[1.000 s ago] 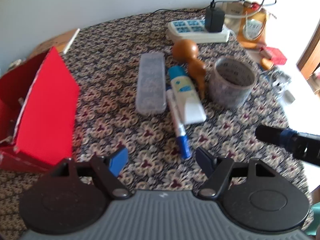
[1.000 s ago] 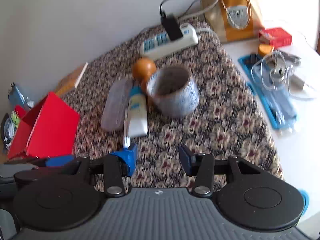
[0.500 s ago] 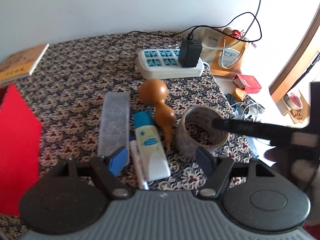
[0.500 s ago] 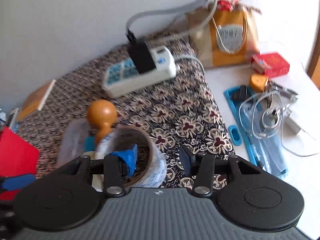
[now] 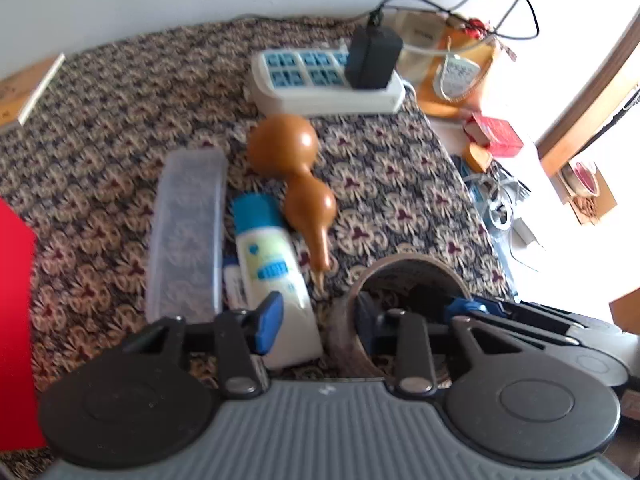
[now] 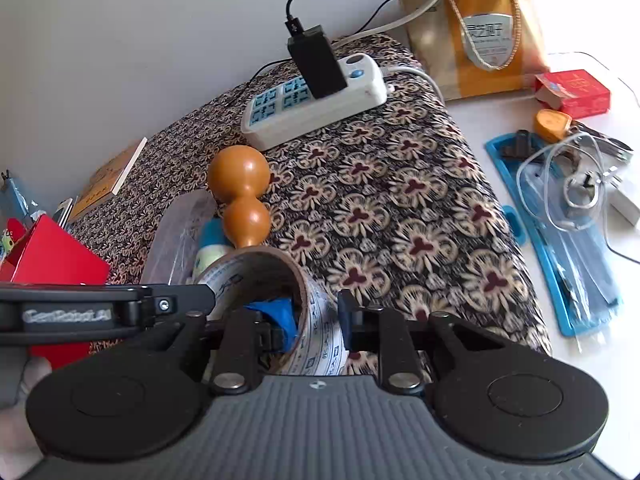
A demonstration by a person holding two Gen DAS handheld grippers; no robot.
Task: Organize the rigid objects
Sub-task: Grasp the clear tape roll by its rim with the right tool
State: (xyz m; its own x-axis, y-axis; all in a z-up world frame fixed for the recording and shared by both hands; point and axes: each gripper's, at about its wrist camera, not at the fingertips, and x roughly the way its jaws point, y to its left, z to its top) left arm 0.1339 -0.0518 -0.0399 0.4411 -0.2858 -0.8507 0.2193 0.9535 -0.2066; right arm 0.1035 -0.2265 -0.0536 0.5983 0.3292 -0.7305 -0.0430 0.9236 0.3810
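Observation:
A roll of printed packing tape [image 6: 260,260] stands on the patterned cloth. My right gripper [image 6: 314,316] is shut on its near wall, one pad inside the ring and one outside. My left gripper [image 5: 316,318] is closing. Its right finger is inside the roll [image 5: 408,268] and its left finger is over the end of the white tube with a blue cap [image 5: 268,256]; neither pad visibly presses. A brown gourd [image 5: 296,168], a clear plastic case [image 5: 186,232] and a partly hidden marker [image 5: 234,280] lie just beyond.
A red box [image 6: 52,268] sits at the left, with a book [image 6: 108,176] behind it. A power strip [image 6: 316,100] with a black adapter lies at the back. Right of the cloth are an orange gift bag [image 6: 488,36], a small red box [image 6: 576,88] and a blue packet with cables [image 6: 560,240].
Both grippers came forward and down onto the tape roll. The right jaws went from wide open to shut on the roll's wall. The left jaws narrowed.

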